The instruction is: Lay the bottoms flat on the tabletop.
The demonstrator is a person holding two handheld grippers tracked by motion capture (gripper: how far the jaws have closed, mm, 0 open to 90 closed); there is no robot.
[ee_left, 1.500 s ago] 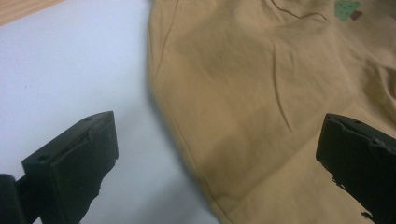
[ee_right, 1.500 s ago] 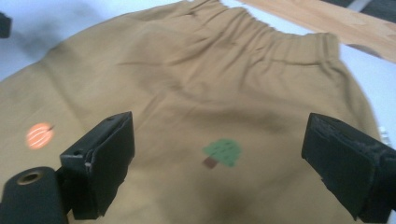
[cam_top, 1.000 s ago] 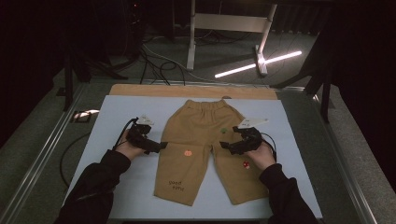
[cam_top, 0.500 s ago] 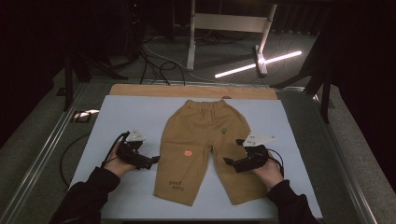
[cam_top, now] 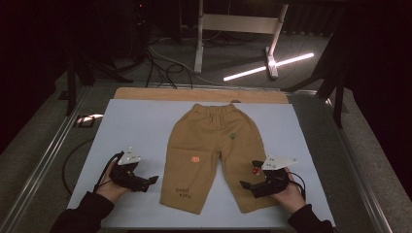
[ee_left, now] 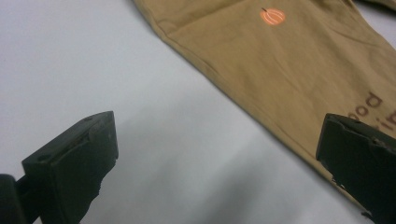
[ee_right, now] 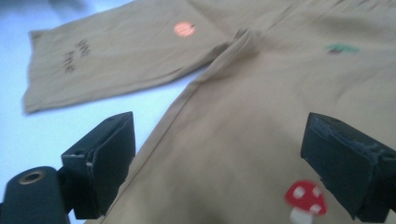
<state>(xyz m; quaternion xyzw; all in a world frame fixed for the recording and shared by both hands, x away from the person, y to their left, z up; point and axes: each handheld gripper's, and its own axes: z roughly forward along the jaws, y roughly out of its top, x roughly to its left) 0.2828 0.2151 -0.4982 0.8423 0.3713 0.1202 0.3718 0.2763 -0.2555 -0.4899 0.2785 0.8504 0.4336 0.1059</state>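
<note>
The room is dark, with a bright light strip on the floor far behind; a pale blue mat (cam_top: 131, 126) covers the table, and a pair of small tan pants (cam_top: 214, 145) lies flat on it, waistband far from the person and both legs pointing back at them; the pants look smoothed out but not folded at all, so I think the folding is all left to do, and nothing is picked up yet; the left gripper (cam_top: 145, 182) sits on the mat just beside the outer edge of one leg, jaws wide apart and holding nothing; in the left gripper view the leg's edge runs close by the far jaw, with the orange pumpkin (ee_left: 272, 16) farther ahead; the right gripper (cam_top: 252, 184) is spread wide too, empty, low over the other leg; the little red mushroom (ee_right: 306, 198) sits close to one jaw.
</note>
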